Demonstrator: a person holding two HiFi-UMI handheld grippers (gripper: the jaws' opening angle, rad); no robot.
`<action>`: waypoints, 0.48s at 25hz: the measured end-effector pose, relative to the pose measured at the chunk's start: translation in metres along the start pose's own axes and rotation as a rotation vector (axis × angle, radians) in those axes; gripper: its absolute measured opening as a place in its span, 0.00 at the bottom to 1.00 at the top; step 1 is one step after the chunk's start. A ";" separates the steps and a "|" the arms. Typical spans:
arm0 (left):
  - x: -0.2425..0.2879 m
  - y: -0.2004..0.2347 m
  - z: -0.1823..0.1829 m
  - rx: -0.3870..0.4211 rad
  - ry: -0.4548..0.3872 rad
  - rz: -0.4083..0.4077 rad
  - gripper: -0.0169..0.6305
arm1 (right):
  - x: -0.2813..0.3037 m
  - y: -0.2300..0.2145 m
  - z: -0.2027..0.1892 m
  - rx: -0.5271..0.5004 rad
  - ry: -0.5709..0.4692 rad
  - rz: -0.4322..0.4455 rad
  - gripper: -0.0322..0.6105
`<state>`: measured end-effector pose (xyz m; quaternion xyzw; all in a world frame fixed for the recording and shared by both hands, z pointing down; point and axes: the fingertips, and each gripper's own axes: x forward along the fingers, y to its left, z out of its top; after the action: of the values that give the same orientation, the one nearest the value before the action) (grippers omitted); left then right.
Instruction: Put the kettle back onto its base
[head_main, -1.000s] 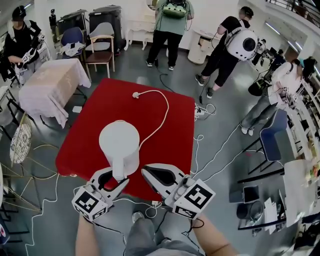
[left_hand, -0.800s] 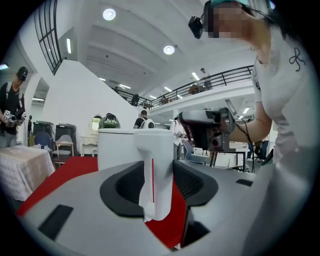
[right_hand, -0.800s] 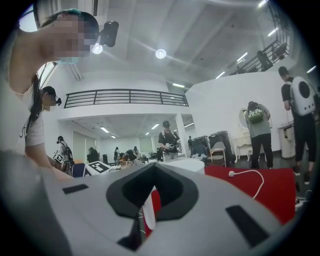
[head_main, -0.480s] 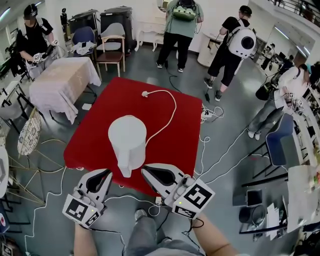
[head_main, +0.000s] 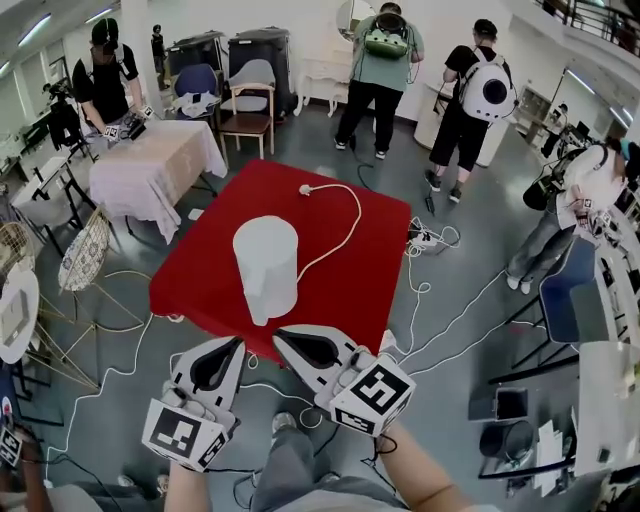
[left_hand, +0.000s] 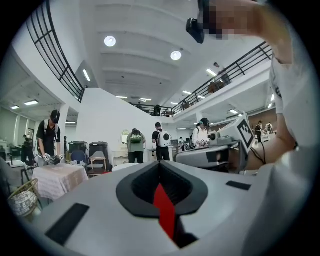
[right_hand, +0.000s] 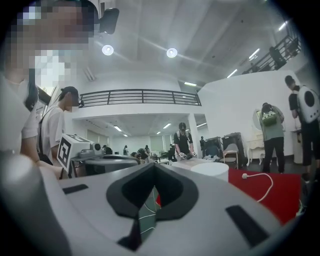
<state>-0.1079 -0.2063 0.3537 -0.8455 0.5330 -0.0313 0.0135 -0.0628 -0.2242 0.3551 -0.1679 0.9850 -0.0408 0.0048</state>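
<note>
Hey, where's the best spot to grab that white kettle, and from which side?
Probably its handle: an upright strip down the kettle wall facing you, toward the red table's near edge. Come in level from your side, one jaw each side of it.

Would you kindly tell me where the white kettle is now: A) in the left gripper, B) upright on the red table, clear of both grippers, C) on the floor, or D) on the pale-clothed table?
B: the kettle stands on the red table, while the left gripper, whose fingers have just been closing on nothing, and the right gripper sit short of the table's near edge.
</note>
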 end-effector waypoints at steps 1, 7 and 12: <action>-0.005 -0.007 0.004 0.003 0.001 0.006 0.04 | -0.003 0.007 0.003 -0.007 -0.002 0.008 0.06; -0.033 -0.044 0.021 0.018 0.002 0.045 0.04 | -0.035 0.043 0.020 -0.037 -0.031 0.044 0.06; -0.050 -0.072 0.029 0.021 0.005 0.062 0.04 | -0.065 0.065 0.023 -0.048 -0.034 0.055 0.06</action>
<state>-0.0621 -0.1307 0.3273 -0.8282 0.5587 -0.0388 0.0220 -0.0224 -0.1437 0.3264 -0.1413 0.9897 -0.0140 0.0184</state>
